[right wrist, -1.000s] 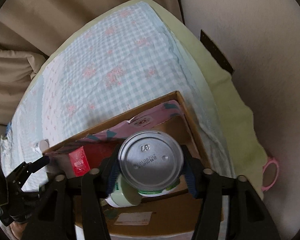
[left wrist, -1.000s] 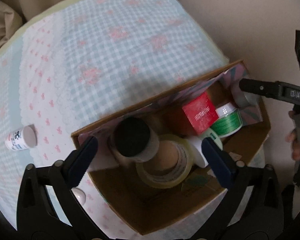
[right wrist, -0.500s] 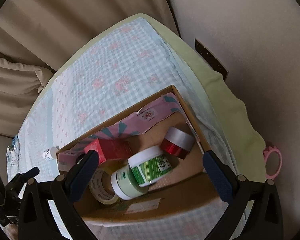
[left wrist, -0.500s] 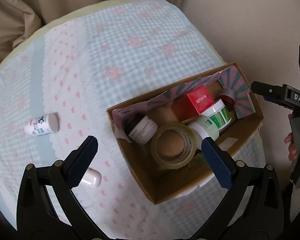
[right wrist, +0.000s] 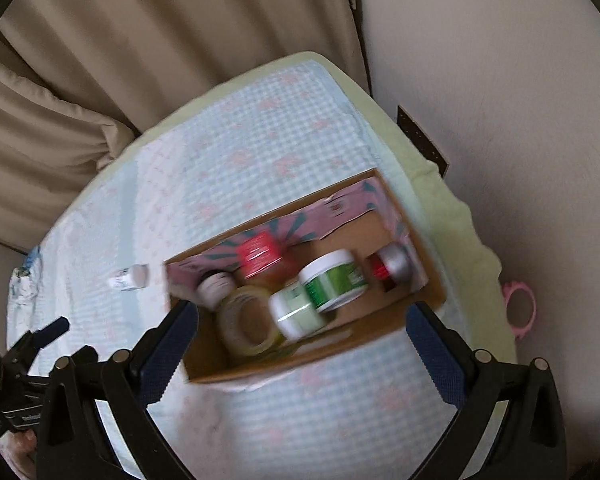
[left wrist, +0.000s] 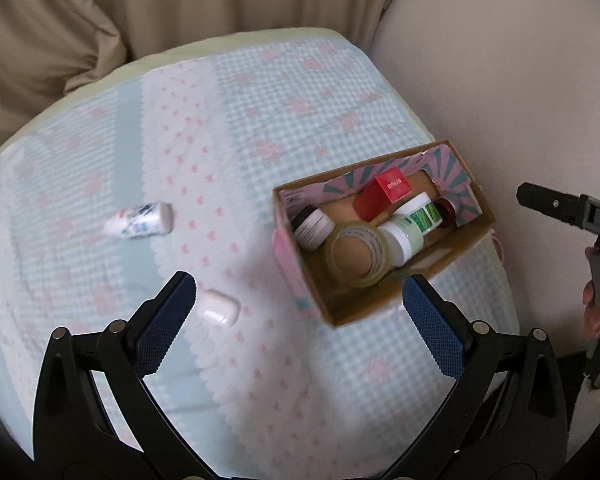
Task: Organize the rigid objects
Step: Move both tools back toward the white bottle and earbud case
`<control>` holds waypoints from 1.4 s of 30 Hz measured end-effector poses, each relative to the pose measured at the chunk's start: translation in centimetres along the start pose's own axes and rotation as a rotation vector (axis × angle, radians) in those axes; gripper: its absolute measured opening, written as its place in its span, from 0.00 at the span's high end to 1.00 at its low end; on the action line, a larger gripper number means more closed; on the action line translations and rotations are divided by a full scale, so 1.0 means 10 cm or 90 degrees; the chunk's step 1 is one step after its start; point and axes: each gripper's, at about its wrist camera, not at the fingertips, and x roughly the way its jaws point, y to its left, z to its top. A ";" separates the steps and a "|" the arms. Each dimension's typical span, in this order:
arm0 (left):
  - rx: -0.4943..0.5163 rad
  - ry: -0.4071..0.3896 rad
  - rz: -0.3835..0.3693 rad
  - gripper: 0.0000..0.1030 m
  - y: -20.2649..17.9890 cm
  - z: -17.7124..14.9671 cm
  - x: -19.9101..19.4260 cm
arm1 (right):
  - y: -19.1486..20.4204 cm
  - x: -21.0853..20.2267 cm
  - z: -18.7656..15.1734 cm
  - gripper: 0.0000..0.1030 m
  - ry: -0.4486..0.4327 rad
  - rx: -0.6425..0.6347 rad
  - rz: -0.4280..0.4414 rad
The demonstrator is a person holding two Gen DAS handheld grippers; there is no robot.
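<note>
Altogether six items lie in the cardboard box (left wrist: 452, 254), two on the checked cloth (left wrist: 260, 92), while left gripper (left wrist: 300, 312) and right gripper (right wrist: 302, 340) tilt downward, jaws apart, empty.

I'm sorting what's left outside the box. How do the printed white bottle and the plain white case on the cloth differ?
The white bottle is long and tube-like with dark print on its side; the white case is short, rounded and unmarked. The bottle lies farther up the cloth, while the case lies close beside the left gripper. Both are white, lying outside the cardboard box.
</note>
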 end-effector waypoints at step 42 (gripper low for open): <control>0.302 0.019 0.046 0.00 2.29 0.01 -0.13 | 2.76 0.77 -1.52 0.00 0.064 0.062 -0.078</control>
